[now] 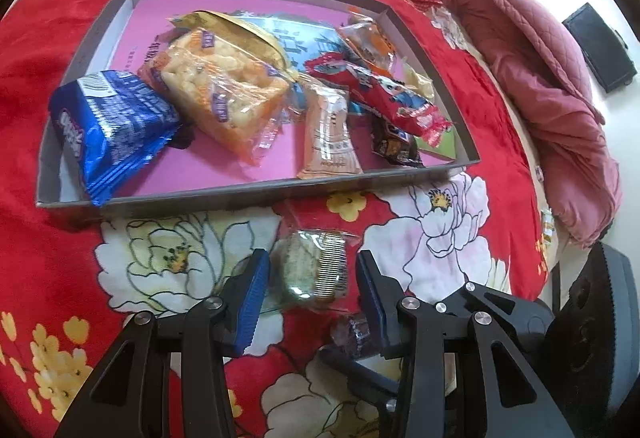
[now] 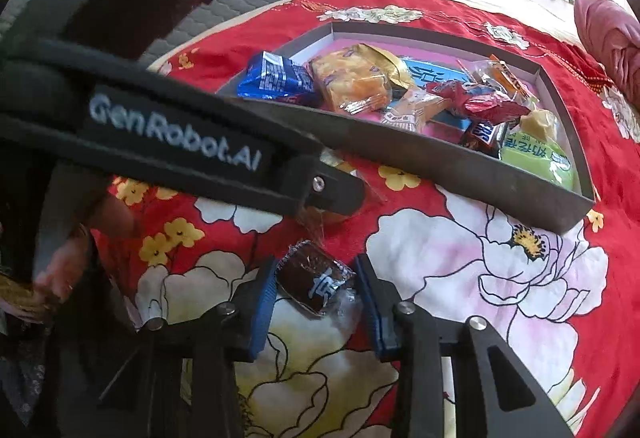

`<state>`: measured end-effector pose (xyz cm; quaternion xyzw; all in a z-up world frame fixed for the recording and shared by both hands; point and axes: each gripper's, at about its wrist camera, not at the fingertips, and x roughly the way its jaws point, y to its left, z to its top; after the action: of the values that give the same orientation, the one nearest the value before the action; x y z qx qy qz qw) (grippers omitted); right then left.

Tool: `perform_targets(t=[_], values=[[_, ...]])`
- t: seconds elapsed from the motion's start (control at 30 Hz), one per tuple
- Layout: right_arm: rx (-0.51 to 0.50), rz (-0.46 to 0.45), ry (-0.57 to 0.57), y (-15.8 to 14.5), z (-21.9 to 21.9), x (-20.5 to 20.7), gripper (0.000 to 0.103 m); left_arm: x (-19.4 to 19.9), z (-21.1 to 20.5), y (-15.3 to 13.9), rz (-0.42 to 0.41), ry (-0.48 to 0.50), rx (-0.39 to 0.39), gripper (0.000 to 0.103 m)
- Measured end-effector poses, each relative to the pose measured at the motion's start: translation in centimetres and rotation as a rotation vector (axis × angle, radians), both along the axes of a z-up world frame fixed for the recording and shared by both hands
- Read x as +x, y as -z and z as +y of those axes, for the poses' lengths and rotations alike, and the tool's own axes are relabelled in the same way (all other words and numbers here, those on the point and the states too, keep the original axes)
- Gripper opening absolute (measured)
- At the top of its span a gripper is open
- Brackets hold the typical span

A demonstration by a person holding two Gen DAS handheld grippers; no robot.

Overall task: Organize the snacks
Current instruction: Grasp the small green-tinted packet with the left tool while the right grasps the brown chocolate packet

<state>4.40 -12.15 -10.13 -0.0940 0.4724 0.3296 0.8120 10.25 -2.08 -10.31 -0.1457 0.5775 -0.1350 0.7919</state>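
Observation:
A shallow grey tray (image 1: 240,194) with a pink floor lies on a red flowered bedspread and holds several wrapped snacks, among them a blue packet (image 1: 112,126) and an orange rice-cracker pack (image 1: 224,86). In front of the tray, a greenish cake in clear wrap (image 1: 308,266) lies between the blue pads of my left gripper (image 1: 312,276); a gap shows at each side, so it is open. A small brown wrapped snack (image 2: 312,278) lies just right of that, and my right gripper (image 2: 318,284) has its pads against the snack's two ends. The tray's near wall (image 2: 440,166) runs above it.
A heaped pink quilt (image 1: 540,78) lies along the bedspread's right side. The left gripper's black body (image 2: 200,142) crosses the right wrist view, with a hand (image 2: 60,270) below it. The right gripper's body (image 1: 580,338) stands close beside my left fingers.

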Motion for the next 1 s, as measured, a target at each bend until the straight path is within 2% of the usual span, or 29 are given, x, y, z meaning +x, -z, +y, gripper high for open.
perform_targets(t=[0.13,0.17,0.2,0.4,0.73,1.0], values=[[-0.008,0.002,0.008,-0.3,-0.5,-0.1,0.038,0.0,-0.7,0.3,-0.001,0.014,0.037,0.046],[-0.011,0.000,0.013,-0.4,-0.7,0.0,0.038,0.1,-0.6,0.4,0.000,0.007,0.038,0.044],[-0.018,-0.007,0.020,-0.5,-0.9,0.0,0.038,0.1,-0.5,0.5,0.001,-0.001,0.042,0.038],[-0.016,-0.028,0.101,-1.1,-2.5,1.1,0.038,-0.1,0.1,0.1,-0.016,-0.009,0.028,0.036],[0.115,-0.072,0.210,-3.2,-5.4,2.6,0.038,-0.7,2.3,-3.7,-0.101,-0.059,-0.004,0.036],[0.177,-0.135,0.263,-4.5,-6.7,3.1,0.038,0.0,3.0,-5.1,-0.143,-0.101,-0.002,0.036]])
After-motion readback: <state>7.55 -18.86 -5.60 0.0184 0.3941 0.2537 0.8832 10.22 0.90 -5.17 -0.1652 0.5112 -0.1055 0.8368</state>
